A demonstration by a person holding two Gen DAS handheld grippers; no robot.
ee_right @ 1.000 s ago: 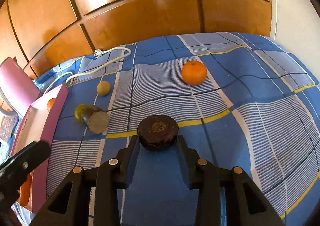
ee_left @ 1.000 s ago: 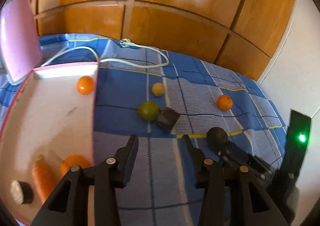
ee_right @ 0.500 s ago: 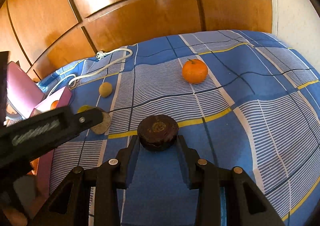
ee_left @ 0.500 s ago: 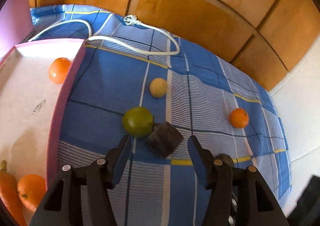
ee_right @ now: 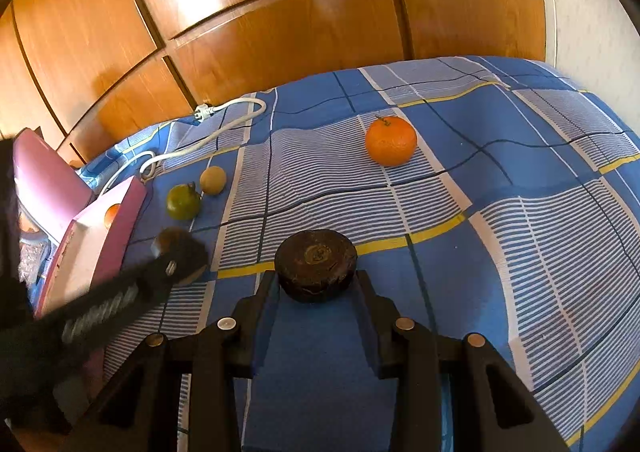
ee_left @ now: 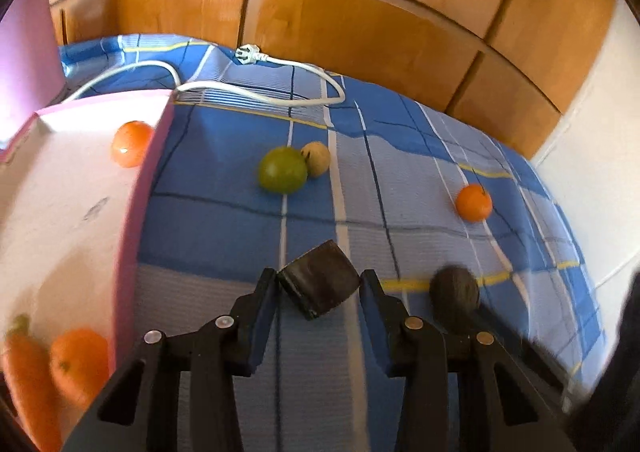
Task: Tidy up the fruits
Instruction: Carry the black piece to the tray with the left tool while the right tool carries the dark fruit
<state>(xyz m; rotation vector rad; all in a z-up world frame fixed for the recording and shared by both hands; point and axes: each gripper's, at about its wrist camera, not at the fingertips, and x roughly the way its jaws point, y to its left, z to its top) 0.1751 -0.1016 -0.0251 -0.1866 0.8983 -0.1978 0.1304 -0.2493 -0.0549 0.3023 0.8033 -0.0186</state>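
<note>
— Where are your tongs?

— Your left gripper (ee_left: 318,292) has its jaws spread around a dark cut chunk (ee_left: 319,284) on the blue checked cover (ee_left: 224,223) (contact unclear). Your right gripper (ee_right: 316,286) brackets a dark round piece (ee_right: 316,265), jaws parted.

— The rest?

— Green fruit (ee_left: 282,169) touches a tan one (ee_left: 316,158) farther off; an orange (ee_right: 391,140) lies far right; pink box (ee_left: 136,211) at left.

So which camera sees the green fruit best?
The left wrist view. There the green fruit looks big and clear on the blue blanket, touching a small tan fruit. In the right wrist view it is small, far off to the left, though its stem shows.
</note>
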